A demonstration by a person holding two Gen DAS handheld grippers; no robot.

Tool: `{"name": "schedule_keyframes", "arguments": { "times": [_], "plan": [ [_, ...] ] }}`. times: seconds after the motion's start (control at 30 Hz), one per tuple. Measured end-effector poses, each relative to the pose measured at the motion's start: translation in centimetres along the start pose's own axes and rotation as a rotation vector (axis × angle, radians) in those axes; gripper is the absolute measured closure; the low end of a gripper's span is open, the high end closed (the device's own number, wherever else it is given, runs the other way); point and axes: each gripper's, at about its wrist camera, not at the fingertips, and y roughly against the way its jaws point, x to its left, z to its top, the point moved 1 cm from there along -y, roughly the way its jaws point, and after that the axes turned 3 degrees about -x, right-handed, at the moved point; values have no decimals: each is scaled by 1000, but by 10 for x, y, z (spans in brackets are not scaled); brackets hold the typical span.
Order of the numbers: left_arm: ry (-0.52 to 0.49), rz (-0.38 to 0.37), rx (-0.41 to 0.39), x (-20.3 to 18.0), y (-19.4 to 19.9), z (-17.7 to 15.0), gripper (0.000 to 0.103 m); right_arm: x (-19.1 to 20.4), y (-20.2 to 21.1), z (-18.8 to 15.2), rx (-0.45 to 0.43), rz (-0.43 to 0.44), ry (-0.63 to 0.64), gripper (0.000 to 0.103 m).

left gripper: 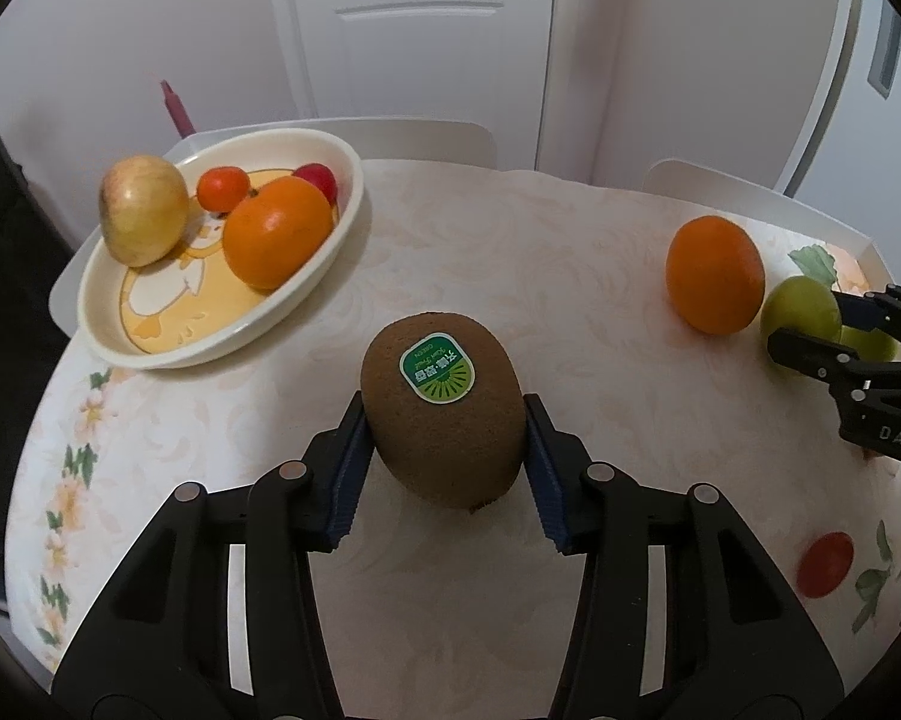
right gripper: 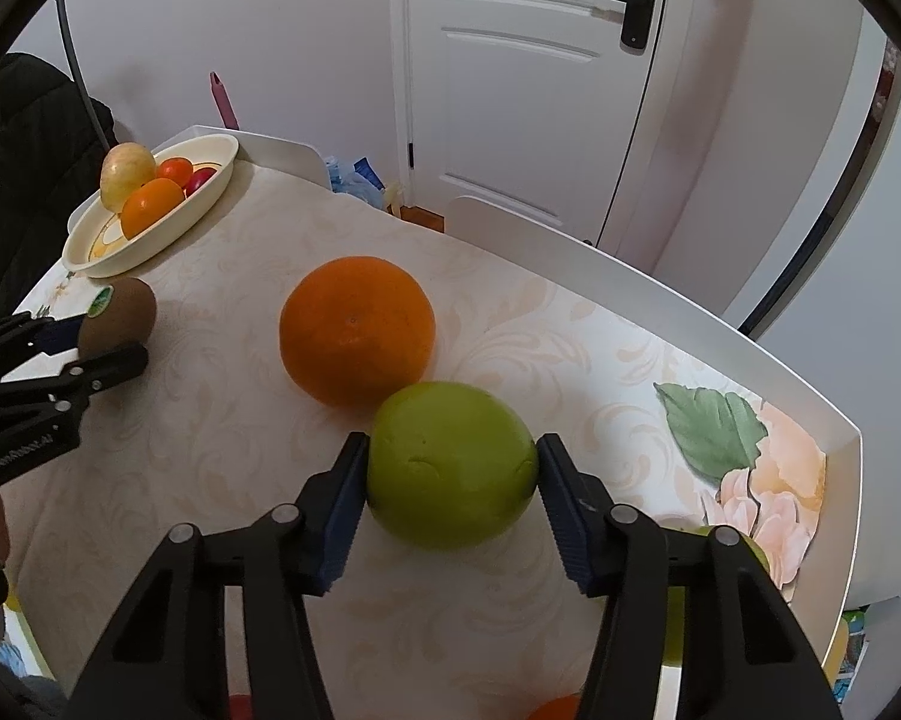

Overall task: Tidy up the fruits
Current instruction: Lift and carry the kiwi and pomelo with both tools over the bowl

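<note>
My left gripper (left gripper: 444,420) is shut on a brown kiwi (left gripper: 441,408) with a green sticker, near the table's middle. It also shows in the right wrist view (right gripper: 117,315). My right gripper (right gripper: 450,468) is shut on a green apple (right gripper: 450,462), seen in the left wrist view (left gripper: 801,309) at the right. A cream duck-print plate (left gripper: 150,354) at the far left holds a yellow apple (left gripper: 144,219), an orange (left gripper: 276,231), a small tangerine (left gripper: 222,187) and a red fruit (left gripper: 318,180). A loose orange (right gripper: 357,330) lies just behind the green apple.
A second green fruit (left gripper: 870,345) lies behind the right gripper. A small red tomato (left gripper: 825,564) lies near the table's right front edge. White chair backs (left gripper: 390,138) stand behind the round table (left gripper: 510,252), with a white door (right gripper: 540,90) beyond.
</note>
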Motion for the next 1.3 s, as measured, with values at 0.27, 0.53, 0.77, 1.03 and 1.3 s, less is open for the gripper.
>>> {"name": "schedule_keyframes", "arguments": {
  "times": [0.27, 0.53, 0.77, 1.03, 1.3],
  "plan": [
    [4, -6, -34, 7, 23, 3, 51, -2, 15, 2, -19, -8, -18, 52],
    [3, -15, -73, 20, 55, 11, 51, 10, 42, 8, -43, -5, -24, 52],
    [-11, -43, -108, 46, 83, 24, 51, 34, 70, 19, -50, 3, -19, 52],
    [-42, -70, -112, 90, 94, 37, 51, 76, 86, 42, -61, 26, -82, 52],
    [-104, -100, -110, 128, 87, 50, 51, 122, 80, 67, -70, 42, -98, 52]
  ]
}}
